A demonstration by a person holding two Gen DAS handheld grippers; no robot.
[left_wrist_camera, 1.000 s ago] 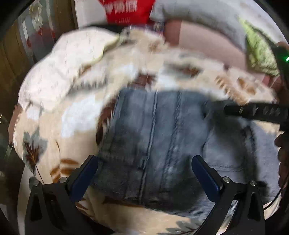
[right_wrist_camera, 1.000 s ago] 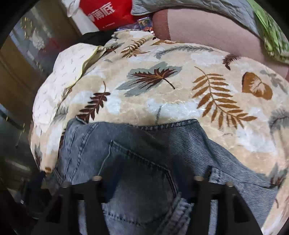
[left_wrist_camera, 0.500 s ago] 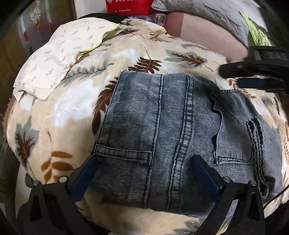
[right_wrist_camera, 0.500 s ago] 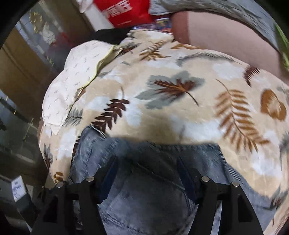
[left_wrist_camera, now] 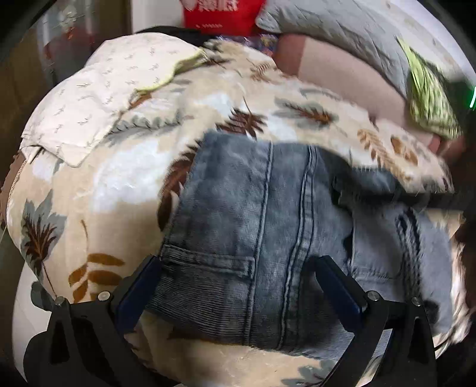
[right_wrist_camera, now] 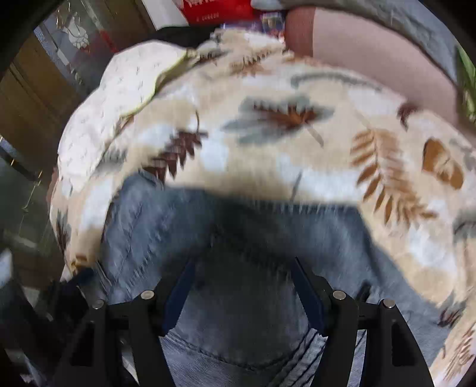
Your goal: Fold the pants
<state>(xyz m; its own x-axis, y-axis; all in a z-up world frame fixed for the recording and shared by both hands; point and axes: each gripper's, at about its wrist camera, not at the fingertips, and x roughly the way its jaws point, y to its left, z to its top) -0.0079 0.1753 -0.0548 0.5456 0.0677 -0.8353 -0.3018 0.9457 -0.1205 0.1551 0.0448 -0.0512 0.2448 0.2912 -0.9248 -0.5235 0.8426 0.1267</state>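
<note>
We have the jeans [left_wrist_camera: 267,226] already folded into a compact grey-blue block on the leaf-print blanket [left_wrist_camera: 98,190], lying right under and ahead of both claws. Left gripper [left_wrist_camera: 238,285]: jaws spread wide, straddling the near hem end of the bundle, blue pads either side of the cloth and pressing on nothing we can see. Our guess is it hovers there to pin or square up that edge. Right gripper [right_wrist_camera: 242,285]: jaws also spread, angled steeply down over the pocket area of the jeans [right_wrist_camera: 238,321], denim between the fingers but no pinch visible. Frame is motion-blurred, so whether the tips touch the fabric we cannot tell. Dark shadow sits just ahead of the right claw, on the fold's far edge. Beyond the jeans, further out from both claws, the blanket runs up to a white patterned pillow [left_wrist_camera: 89,98] on the far left, with a grey quilt [left_wrist_camera: 342,32] and a red bag [left_wrist_camera: 223,15] at the back. We judge the fold mostly done, with what's left being flattening or one last tuck. The bundle sits mid-blanket, probably to give flat space to work on.
</note>
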